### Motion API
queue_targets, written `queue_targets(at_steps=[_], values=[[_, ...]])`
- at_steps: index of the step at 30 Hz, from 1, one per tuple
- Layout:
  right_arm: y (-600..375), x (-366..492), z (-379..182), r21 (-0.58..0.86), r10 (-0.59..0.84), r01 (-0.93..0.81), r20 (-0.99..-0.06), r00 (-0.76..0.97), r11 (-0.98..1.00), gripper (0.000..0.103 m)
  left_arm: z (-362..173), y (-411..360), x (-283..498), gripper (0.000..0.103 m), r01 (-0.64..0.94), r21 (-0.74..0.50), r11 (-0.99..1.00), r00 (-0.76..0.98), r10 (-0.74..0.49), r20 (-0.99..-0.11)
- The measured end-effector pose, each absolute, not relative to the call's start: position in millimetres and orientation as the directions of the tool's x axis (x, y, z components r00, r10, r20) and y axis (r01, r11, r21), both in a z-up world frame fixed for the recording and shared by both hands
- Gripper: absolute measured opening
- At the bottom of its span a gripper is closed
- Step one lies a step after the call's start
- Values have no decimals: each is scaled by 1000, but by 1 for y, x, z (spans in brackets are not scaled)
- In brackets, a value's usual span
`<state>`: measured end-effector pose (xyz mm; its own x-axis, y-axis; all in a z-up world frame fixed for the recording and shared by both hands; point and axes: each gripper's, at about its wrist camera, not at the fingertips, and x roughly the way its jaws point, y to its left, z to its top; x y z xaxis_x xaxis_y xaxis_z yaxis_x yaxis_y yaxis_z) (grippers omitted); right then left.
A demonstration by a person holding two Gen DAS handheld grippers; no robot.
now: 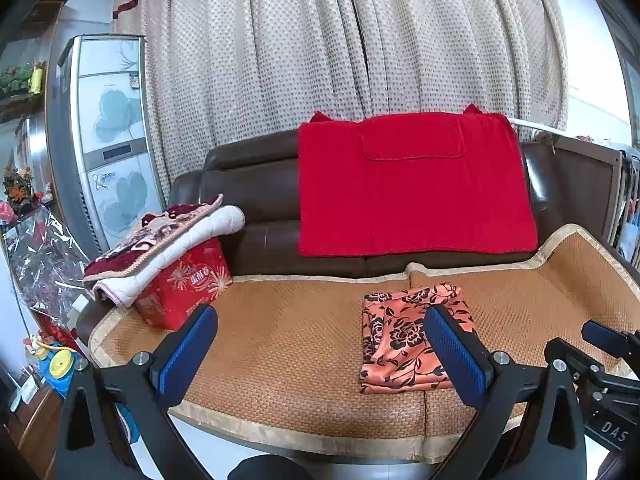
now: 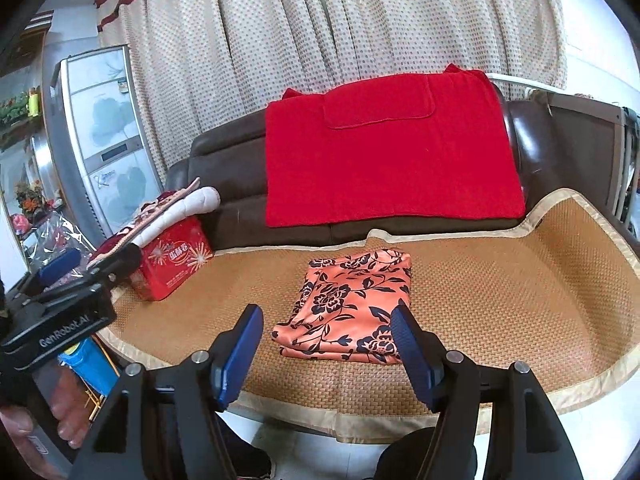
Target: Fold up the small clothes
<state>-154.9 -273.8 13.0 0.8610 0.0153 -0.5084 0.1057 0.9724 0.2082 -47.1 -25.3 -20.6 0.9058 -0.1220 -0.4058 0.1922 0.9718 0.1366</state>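
Woven sofa mat (image 2: pixel 500 292), folded floral cloth (image 2: pixel 352 304) ahead of open right tool (image 2: pixel 328 344)

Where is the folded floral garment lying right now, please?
The floral garment lies folded on the woven mat, in front of the red blanket, right of the red box.

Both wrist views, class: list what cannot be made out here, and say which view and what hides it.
- Floral cloth: left view, the left gripper finger covers its right edge; right view, the right gripper finger covers its near right corner. Inner layers hidden by the folds.
- Red box: right view, the other gripper body covers its left end.
- Sofa back: the red blanket covers it in both.
- Box lettering: too small.
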Motion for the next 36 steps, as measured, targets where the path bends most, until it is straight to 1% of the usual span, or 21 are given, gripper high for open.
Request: queue_targets(at_steps=[9, 16, 36], values=[[-264, -164, 20, 187, 9, 101, -509, 861, 977, 70, -11, -17, -65, 103, 186, 144, 972, 916, -119, -384], [-257, -172, 31, 174, 0, 97, -488, 873, 980, 70, -5, -10, -72, 103, 189, 135, 973, 919, -127, -372], [-254, -161, 35, 174, -3, 103, -498, 867, 979, 70, -2, -8, -69, 103, 174, 129, 976, 919, -113, -379]])
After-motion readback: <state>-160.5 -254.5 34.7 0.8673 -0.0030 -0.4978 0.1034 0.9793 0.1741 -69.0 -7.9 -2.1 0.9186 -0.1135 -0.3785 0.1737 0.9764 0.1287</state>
